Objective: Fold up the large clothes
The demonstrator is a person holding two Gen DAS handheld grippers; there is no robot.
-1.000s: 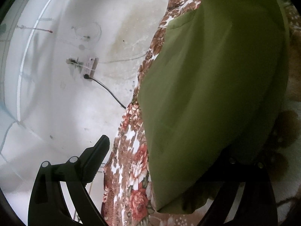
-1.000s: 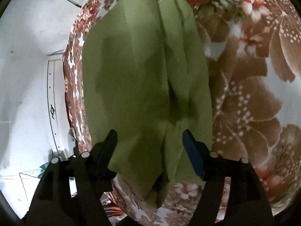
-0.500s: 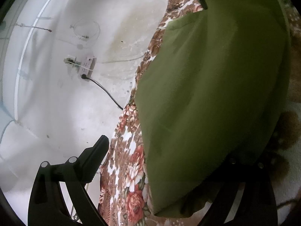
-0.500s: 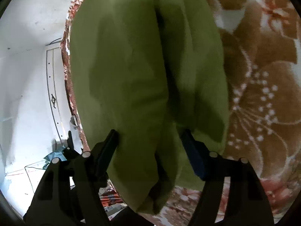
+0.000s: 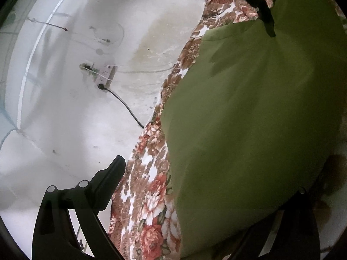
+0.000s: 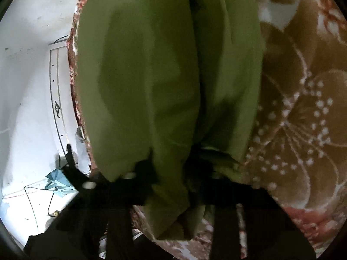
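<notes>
A large olive-green garment (image 5: pixel 249 119) lies spread on a floral blanket (image 5: pixel 149 195). My left gripper (image 5: pixel 208 177) stands open at the garment's near edge. Its left finger (image 5: pixel 106 179) is bare over the floor, and the right one is hidden under the green cloth. The other gripper (image 5: pixel 266 21) shows dark at the garment's far end. In the right wrist view my right gripper (image 6: pixel 173 166) is closing its jaws on a bunched fold of the garment (image 6: pixel 151 75), with fabric pinched between the pads. The blanket (image 6: pixel 303 119) lies to the right.
A white power strip (image 5: pixel 104 75) with a black cable (image 5: pixel 125 106) lies on the pale floor left of the blanket. In the right wrist view there is a white panel (image 6: pixel 56 97), a blue rag (image 6: pixel 57 182) and thin wires on the floor.
My right gripper has sunk onto the garment's edge and its jaws have drawn together on a fold of it. It now shows at the top of the left wrist view. The left gripper stayed put.
</notes>
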